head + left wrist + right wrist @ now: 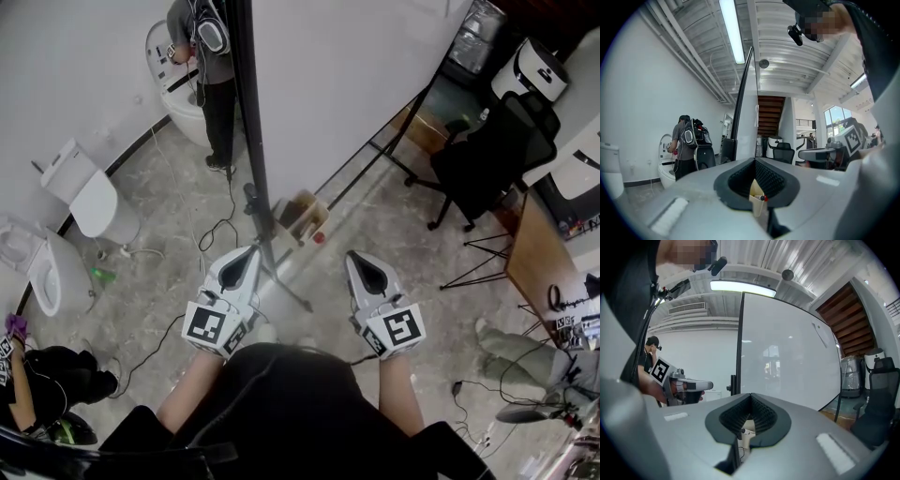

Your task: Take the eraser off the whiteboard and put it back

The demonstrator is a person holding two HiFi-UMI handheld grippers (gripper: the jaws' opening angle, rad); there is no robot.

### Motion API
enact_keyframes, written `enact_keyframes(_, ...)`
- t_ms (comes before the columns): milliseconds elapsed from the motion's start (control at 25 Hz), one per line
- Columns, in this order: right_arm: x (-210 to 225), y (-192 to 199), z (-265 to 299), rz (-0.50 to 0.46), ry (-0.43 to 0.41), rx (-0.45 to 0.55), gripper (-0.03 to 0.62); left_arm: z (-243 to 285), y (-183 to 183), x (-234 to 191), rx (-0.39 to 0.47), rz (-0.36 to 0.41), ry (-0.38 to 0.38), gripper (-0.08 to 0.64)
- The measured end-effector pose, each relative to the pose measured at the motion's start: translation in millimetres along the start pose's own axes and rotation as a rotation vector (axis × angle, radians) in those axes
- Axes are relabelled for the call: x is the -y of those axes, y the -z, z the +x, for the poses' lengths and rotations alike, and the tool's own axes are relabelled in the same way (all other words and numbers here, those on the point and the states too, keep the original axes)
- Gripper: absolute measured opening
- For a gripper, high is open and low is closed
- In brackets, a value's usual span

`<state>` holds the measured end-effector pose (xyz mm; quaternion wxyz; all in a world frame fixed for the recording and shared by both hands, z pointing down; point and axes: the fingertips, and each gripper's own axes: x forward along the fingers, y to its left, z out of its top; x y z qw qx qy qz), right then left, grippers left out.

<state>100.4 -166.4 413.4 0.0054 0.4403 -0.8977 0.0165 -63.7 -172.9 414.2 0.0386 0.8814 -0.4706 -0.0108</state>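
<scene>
The whiteboard point(356, 84) is a large white panel in a black frame, standing ahead of me; it fills the middle of the right gripper view point(787, 348). No eraser shows on it in any view. My left gripper point(251, 251) and right gripper point(359, 258) are held side by side, level, short of the board's foot. The left gripper point(754, 159) is shut with nothing between its pads. The right gripper point(751, 394) is also shut and empty. A small cardboard box point(302, 217) with a red-capped marker sits at the board's base, just beyond the jaws.
A black stand pole point(248, 112) rises beside the board's left edge. A person with a backpack point(202, 56) stands at a toilet far left, and more toilets point(89, 202) line the left wall. A black office chair point(487, 155) and a desk point(544, 262) are at right. Cables cross the floor.
</scene>
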Motion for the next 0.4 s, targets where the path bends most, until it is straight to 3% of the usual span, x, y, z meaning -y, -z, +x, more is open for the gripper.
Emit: enact_keyframes(400, -8.8, 1.2, 9.8, -0.007, -0.007, -0.008, 0.009, -1.0, 3.8, -9.0, -0.004, 0.002, 0.019, 0.005)
